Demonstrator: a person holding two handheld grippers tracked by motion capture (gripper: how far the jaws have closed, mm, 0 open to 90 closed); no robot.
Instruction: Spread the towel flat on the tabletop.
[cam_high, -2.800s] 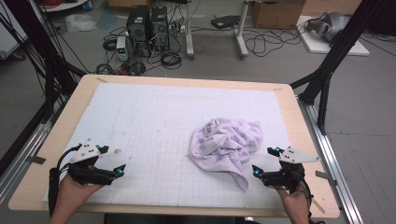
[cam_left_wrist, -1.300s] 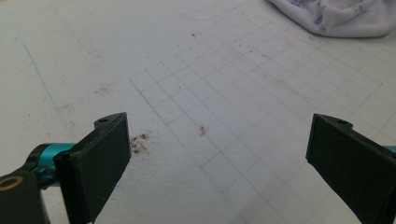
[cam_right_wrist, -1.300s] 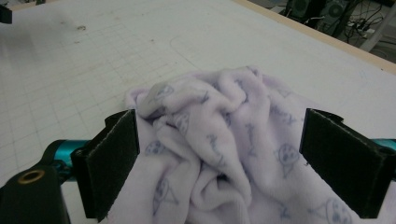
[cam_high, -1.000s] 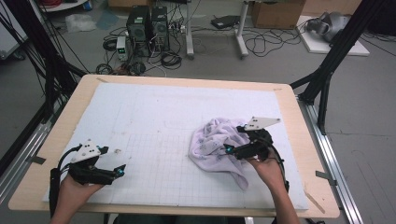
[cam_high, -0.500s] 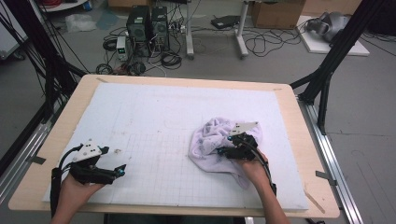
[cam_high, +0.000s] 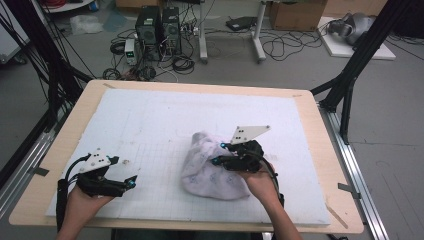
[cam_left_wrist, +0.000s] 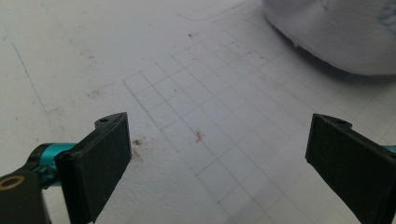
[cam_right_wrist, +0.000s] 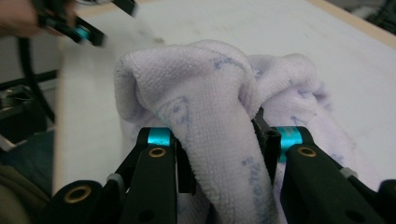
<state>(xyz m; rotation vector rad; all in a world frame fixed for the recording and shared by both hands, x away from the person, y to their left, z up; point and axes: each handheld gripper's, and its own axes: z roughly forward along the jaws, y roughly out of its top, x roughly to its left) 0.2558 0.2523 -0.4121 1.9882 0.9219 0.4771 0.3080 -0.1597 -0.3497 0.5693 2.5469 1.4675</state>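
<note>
A crumpled lavender towel (cam_high: 200, 162) with blue print lies right of centre on the white grid mat (cam_high: 150, 120). My right gripper (cam_high: 217, 152) sits on the towel's right part, pointing left. Its jaws have just been closing and now pinch a raised fold of the towel (cam_right_wrist: 201, 88) between the pads (cam_right_wrist: 217, 154). My left gripper (cam_high: 127, 181) rests at the mat's front left, held by a hand. Its jaws stand wide apart (cam_left_wrist: 217, 154) over bare mat, with the towel's edge (cam_left_wrist: 336, 32) farther ahead.
The mat covers a wooden table (cam_high: 330, 150) with black frame posts (cam_high: 350, 80) at both sides. A small reddish stain (cam_left_wrist: 199, 135) marks the mat ahead of the left gripper. Computers and cables lie on the floor past the far edge.
My right gripper came from the table's front right corner onto the towel, shut on a fold and drew it leftward, bunching the cloth. The left gripper stayed put.
</note>
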